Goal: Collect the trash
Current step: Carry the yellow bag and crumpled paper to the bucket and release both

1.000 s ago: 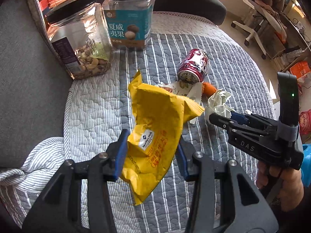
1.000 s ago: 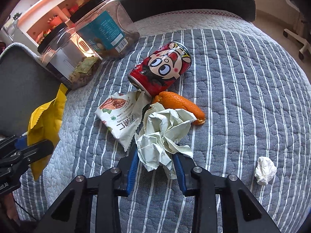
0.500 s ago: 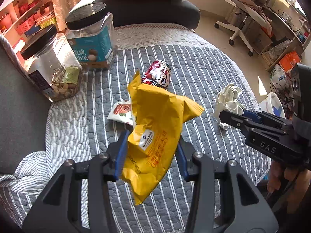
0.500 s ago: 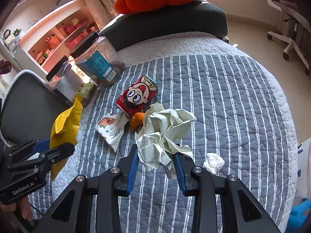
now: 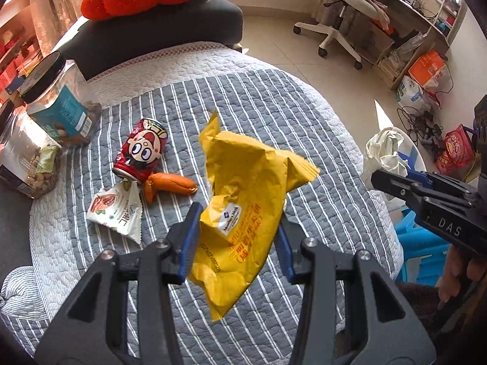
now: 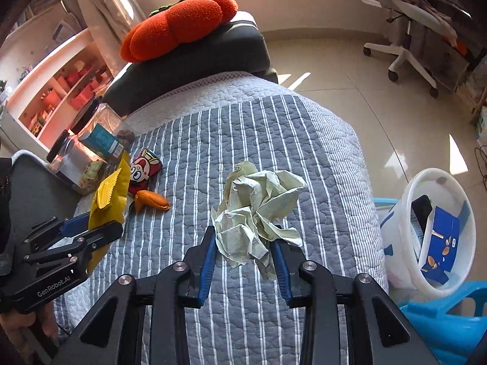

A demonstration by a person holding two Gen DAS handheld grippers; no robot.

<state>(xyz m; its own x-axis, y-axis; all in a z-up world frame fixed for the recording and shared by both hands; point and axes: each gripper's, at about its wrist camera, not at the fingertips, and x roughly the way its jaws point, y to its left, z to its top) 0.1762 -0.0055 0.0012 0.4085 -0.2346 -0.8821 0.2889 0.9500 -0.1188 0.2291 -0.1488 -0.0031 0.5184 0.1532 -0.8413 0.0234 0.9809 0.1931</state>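
My left gripper [image 5: 237, 231] is shut on a crumpled yellow snack bag [image 5: 246, 213], held above the striped quilt [image 5: 274, 115]. My right gripper [image 6: 243, 249] is shut on a pale green paper wad [image 6: 258, 213], also lifted off the quilt; in the left wrist view that wad [image 5: 385, 152] hangs at the right, past the quilt's edge. Lying on the quilt are a red cartoon can [image 5: 141, 152], an orange peel [image 5: 170, 184] and a white snack wrapper [image 5: 117, 210]. A white bin [image 6: 432, 228] with a blue carton inside stands on the floor at the right.
Two clear jars with black lids [image 5: 57, 100] stand at the quilt's left rim. An orange cushion [image 6: 179, 21] rests on a dark seat behind. A blue plastic stool [image 6: 450, 322] sits by the bin. An office chair [image 5: 344, 6] and clutter fill the far floor.
Both grippers have risen and swung right with their loads. The paper wad left the quilt and now nears the bin; the can, peel and wrapper stay behind at the left.
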